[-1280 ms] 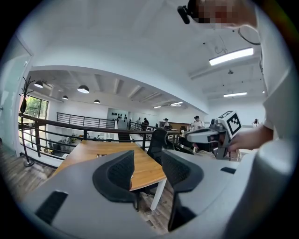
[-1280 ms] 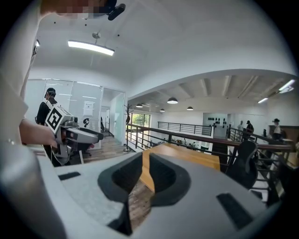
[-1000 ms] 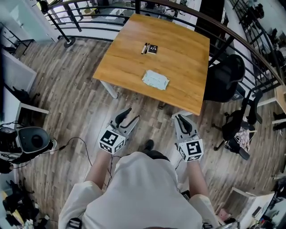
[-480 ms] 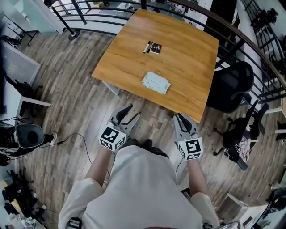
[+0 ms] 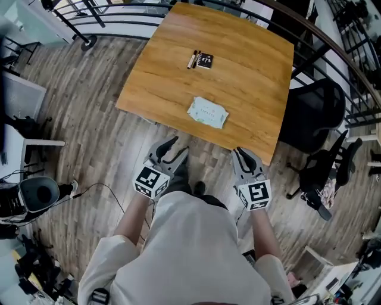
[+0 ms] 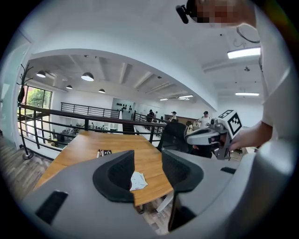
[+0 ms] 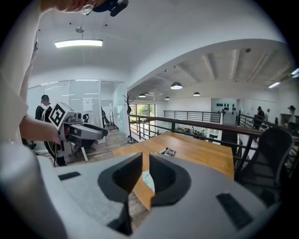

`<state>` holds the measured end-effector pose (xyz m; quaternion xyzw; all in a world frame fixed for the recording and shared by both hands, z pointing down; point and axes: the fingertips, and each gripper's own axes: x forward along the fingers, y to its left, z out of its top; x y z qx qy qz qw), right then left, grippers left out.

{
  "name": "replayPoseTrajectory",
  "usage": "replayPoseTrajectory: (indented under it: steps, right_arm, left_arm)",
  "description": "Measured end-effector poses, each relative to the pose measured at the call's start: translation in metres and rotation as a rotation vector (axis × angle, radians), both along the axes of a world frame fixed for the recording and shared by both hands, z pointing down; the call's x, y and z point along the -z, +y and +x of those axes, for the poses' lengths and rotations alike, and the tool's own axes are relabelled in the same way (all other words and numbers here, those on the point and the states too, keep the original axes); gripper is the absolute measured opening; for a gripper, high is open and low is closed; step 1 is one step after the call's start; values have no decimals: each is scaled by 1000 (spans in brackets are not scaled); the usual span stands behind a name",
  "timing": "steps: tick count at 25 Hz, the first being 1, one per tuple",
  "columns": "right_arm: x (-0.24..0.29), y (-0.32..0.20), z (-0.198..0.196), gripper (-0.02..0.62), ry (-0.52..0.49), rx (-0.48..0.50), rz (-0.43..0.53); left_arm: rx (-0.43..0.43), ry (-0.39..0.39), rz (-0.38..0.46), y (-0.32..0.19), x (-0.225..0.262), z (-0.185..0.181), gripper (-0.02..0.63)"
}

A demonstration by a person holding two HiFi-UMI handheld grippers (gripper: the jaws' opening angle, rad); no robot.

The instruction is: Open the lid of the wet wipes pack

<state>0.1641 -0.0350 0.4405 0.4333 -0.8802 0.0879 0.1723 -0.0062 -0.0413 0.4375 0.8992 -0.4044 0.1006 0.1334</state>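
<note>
The wet wipes pack (image 5: 208, 112), pale green-white and flat, lies on the wooden table (image 5: 250, 65) near its front edge with its lid down. Both grippers hover over the floor short of that edge, apart from the pack. My left gripper (image 5: 177, 147) is open and empty; in the left gripper view the pack (image 6: 138, 181) shows through the gap of this gripper (image 6: 147, 158). My right gripper (image 5: 245, 156) holds nothing, and its jaws stand a narrow slit apart. In the right gripper view that gripper (image 7: 145, 161) frames a sliver of the pack (image 7: 146, 179).
A small black box with a pen (image 5: 200, 60) lies farther back on the table. A black office chair (image 5: 312, 113) stands right of it, and a metal railing (image 5: 113, 18) runs behind. A round black device (image 5: 38, 193) and cables sit on the floor at left.
Both grippers and the person have moved forward toward the table's front edge, which now lies closer to the fingertips. Neither gripper's jaws look changed.
</note>
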Motion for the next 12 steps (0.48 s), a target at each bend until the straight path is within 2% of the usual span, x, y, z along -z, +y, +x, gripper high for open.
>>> replayPoseTrajectory:
  steps: [12]
  right_arm:
    - [-46, -96, -32, 34, 66, -83, -105]
  left_arm:
    - [-218, -80, -76, -109, -66, -13, 173]
